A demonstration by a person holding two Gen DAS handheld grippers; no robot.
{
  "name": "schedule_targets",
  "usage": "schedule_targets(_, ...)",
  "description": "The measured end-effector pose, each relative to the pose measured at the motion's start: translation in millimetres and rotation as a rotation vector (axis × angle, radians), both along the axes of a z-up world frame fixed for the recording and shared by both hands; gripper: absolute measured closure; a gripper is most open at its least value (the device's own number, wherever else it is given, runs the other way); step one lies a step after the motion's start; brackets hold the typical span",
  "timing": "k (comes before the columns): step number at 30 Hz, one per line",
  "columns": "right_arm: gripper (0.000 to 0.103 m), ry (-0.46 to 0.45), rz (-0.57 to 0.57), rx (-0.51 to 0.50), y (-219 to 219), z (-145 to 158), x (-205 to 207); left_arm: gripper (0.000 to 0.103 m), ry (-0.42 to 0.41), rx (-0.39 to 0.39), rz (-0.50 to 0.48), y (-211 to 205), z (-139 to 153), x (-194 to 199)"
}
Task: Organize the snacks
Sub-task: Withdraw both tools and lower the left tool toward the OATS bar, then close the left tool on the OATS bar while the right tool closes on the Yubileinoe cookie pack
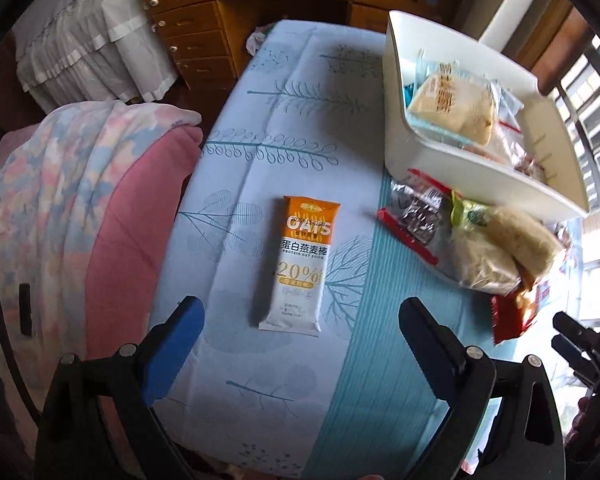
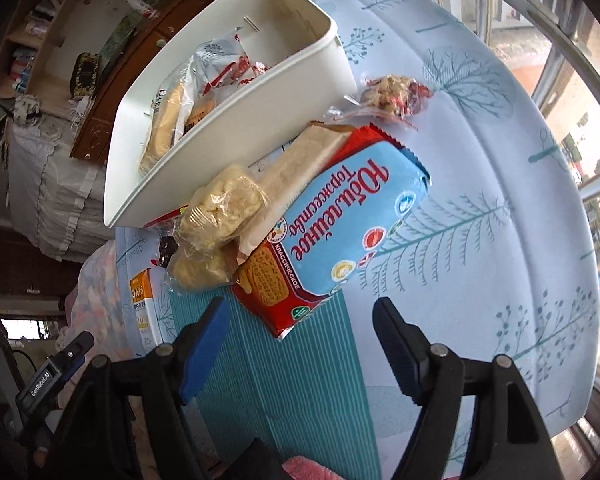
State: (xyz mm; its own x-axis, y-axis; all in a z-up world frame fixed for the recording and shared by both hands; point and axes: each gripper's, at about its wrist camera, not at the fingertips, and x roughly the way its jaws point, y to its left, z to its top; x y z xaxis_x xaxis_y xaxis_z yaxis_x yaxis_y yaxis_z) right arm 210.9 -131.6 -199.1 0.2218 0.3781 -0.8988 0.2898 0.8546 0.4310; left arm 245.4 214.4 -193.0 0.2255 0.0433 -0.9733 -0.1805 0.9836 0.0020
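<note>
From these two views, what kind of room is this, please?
Probably a bedroom at home: a pink floral quilt, a brown wooden chest of drawers and a barred window surround the leaf-printed blue cloth with snacks.

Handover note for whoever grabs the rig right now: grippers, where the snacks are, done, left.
Left gripper: open, empty, over the oat bar.
Right gripper: open, empty, facing the blue biscuit pack.
Done: several wrapped snacks already lie in the white bin.
Left: oat bar, biscuit pack, clear-wrapped pastries and a small nut snack, all on the tablecloth beside the bin.
</note>
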Motion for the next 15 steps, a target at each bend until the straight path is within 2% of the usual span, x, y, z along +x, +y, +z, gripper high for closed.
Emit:
schedule_targets(8, 0.027, 0.036, -0.151, 0.007, 25.0, -22.3, -11.7, 0.01, 0.092, 0.021, -0.151, 12.4, -39.8, 20.8)
schedule_targets(15, 0.027, 0.021, -0.258, -0.046, 48.0, -31.4, -13.7, 0.013, 0.131, 0.023, -0.251, 18.3, -65.2, 35.7)
